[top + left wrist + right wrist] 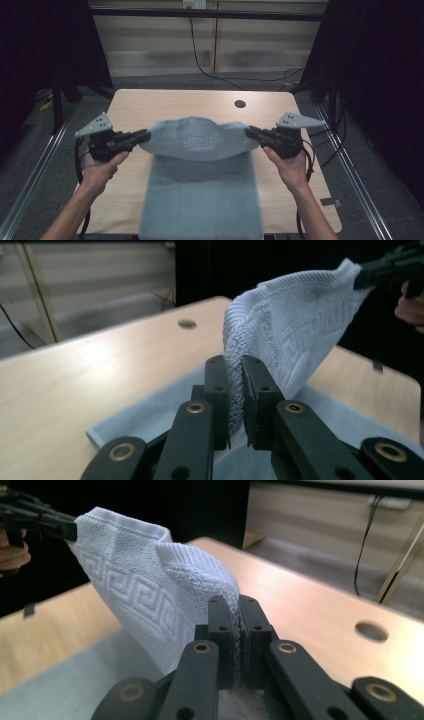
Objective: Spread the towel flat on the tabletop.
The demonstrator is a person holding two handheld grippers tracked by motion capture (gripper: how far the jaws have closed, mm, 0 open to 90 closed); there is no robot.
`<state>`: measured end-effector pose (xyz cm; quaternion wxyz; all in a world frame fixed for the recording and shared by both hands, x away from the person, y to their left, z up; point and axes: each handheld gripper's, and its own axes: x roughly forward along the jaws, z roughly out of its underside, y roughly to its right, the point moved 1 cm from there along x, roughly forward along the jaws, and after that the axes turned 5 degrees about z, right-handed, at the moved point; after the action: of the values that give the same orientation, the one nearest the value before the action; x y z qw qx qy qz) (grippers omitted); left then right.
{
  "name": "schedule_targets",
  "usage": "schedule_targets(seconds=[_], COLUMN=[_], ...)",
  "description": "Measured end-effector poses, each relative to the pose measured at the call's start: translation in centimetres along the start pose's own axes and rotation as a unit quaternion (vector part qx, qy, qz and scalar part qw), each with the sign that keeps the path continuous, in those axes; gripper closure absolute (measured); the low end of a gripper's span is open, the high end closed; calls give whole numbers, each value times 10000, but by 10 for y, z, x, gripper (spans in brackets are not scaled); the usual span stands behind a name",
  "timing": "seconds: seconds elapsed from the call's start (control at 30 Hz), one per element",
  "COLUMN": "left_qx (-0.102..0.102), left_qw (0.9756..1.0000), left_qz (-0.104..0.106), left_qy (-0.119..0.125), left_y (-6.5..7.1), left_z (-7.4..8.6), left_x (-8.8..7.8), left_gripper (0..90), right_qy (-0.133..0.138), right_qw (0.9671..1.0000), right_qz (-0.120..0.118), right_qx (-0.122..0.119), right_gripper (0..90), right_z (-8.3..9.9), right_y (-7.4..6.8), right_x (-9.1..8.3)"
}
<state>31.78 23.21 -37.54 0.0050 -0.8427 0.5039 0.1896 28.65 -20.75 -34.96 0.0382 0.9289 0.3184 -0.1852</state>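
Pale grey terry towel (197,165) with a Greek-key border lifts at its far edge, mid-fold.
Left gripper (144,135) at nine o'clock, right gripper (249,131) at three, each pinch a corner; laying over remains.

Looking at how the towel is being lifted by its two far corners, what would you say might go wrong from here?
1. The left gripper pinches only a thin bunch of the towel at its corner; that edge could slip out.
2. The lifted part sags between the left gripper and the right gripper, so the fold may land uneven.
3. The near end hangs over the table edge; pulling could drag the towel askew.
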Motion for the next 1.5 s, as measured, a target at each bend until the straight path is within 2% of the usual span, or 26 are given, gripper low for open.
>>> schedule_targets(seconds=[0.13,0.27,0.43,0.5,0.6,0.7,0.83,0.9,0.93,1.0,1.13,1.2,1.3,1.37,1.47,1.5], left_qx=[-69,-233,-247,-380,-463,-397,-413,-402,-476,-450,-465,-476,-478,-602,-656,-663], left_qw=[9997,9987,9962,9949,9923,9918,9894,9890,9892,9896,9898,9905,9906,9902,9896,9901], left_qz=[177,287,414,474,539,568,620,590,585,676,699,652,596,530,363,219], left_qy=[-161,-350,-732,-809,-1015,-1076,-1248,-1298,-1261,-1183,-1148,-1114,-1130,-1142,-1226,-1219], left_y=[10,15,26,28,34,42,50,52,54,58,61,56,43,29,5,-4], left_z=[28,56,91,105,119,124,133,135,135,135,134,131,122,116,107,104], left_x=[1,-1,-5,-4,-3,-9,-14,-17,-19,-24,-26,-22,-7,6,25,31], left_gripper=[826,825,818,817,815,811,794,776,775,766,716,685,625,596,560,548], right_qy=[-332,-415,-939,-1154,-1320,-1407,-1509,-1564,-1554,-1575,-1430,-1387,-1346,-1314,-1302,-1334], right_qw=[9994,9987,9945,9923,9900,9888,9868,9858,9858,9848,9865,9873,9882,9889,9889,9888], right_qz=[-84,-216,-366,-417,-453,-447,-507,-501,-506,-556,-572,-539,-501,-485,-539,-514], right_qx=[2,205,277,179,217,238,297,344,395,479,561,557,532,496,475,434], right_gripper=[863,859,846,838,831,814,781,750,725,715,666,629,603,581,568,562], right_z=[31,61,101,114,127,135,149,157,160,165,164,162,154,146,132,128], right_y=[-11,-16,-27,-33,-37,-40,-48,-52,-54,-56,-56,-54,-45,-38,-25,-20], right_x=[-4,-13,-19,-21,-25,-29,-37,-43,-45,-51,-62,-62,-52,-41,-19,-11])
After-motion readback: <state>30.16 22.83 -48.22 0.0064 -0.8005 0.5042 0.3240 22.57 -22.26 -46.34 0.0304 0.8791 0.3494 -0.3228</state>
